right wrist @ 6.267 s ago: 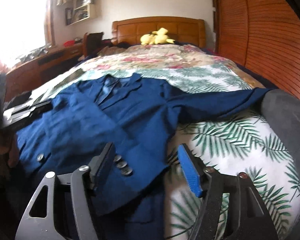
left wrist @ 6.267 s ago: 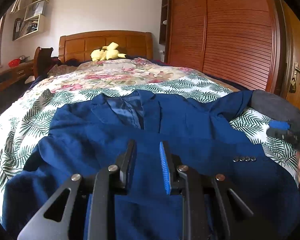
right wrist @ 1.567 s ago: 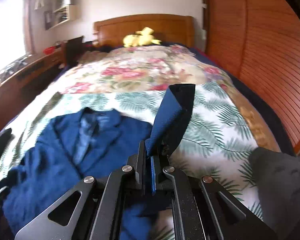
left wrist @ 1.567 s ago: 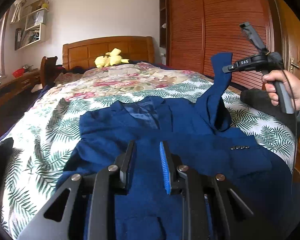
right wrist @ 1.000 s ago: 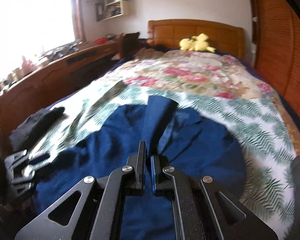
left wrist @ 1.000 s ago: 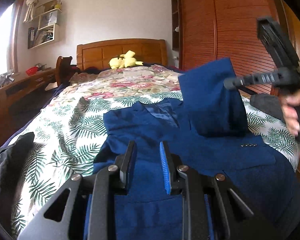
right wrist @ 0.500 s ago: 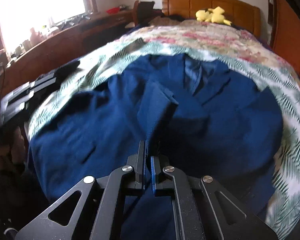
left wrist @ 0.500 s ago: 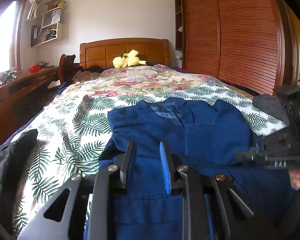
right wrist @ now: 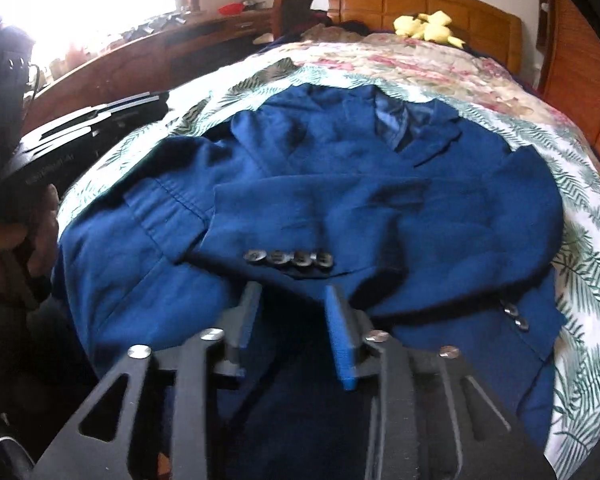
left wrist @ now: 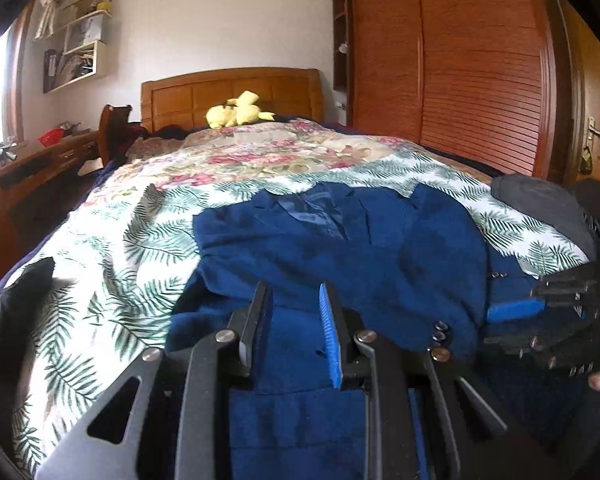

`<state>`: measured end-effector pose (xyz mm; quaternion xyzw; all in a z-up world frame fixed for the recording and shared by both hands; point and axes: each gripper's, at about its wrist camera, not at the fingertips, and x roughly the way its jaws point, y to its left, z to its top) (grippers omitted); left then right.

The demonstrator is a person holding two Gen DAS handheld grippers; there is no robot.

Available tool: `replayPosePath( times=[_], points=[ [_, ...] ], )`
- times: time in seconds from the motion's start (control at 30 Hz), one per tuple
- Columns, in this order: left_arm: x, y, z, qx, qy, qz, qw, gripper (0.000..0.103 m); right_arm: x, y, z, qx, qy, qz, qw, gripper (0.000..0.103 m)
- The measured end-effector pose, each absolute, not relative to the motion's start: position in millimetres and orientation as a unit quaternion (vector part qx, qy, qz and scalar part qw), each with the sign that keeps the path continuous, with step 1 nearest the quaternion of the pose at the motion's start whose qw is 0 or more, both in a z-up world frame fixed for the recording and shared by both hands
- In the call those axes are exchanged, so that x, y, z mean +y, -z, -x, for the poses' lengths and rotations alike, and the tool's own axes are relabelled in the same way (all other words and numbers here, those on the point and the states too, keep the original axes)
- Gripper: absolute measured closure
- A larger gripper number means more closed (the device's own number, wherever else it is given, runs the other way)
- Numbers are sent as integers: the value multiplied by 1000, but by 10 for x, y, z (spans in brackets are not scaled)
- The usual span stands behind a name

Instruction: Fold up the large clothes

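**Blue jacket spread on the bed, one sleeve laid across its chest**

The blue jacket point(right wrist: 340, 184) lies face up on the leaf-print bedspread point(left wrist: 112, 248), collar toward the wooden headboard point(left wrist: 236, 92). One sleeve point(right wrist: 300, 216) is folded across the front, its cuff buttons point(right wrist: 288, 258) just ahead of the right tongs point(right wrist: 290, 320). Those tongs hover over the jacket's lower part, jaws apart, nothing between them. The left tongs point(left wrist: 294, 320) sit above the hem near the jacket's other side, jaws also parted and empty, blue cloth showing beneath the gap. A yellow plush toy point(left wrist: 238, 110) rests by the headboard, and a dark garment point(left wrist: 12, 304) lies at the bed's edge.
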<state>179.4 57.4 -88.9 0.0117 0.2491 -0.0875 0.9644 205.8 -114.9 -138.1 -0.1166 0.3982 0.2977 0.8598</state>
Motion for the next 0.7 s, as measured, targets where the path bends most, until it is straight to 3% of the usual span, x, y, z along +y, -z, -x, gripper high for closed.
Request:
replayPosePath(
  times=[0.33, 0.7],
  points=[
    [365, 1147, -1966, 296, 114, -16, 948, 80, -1514, 1284, -2184, 372, -250, 122, 886, 54],
    [237, 1436, -2153, 353, 116, -20, 928, 78, -1815, 1750, -2544, 388, -229, 76, 889, 52]
  ],
)
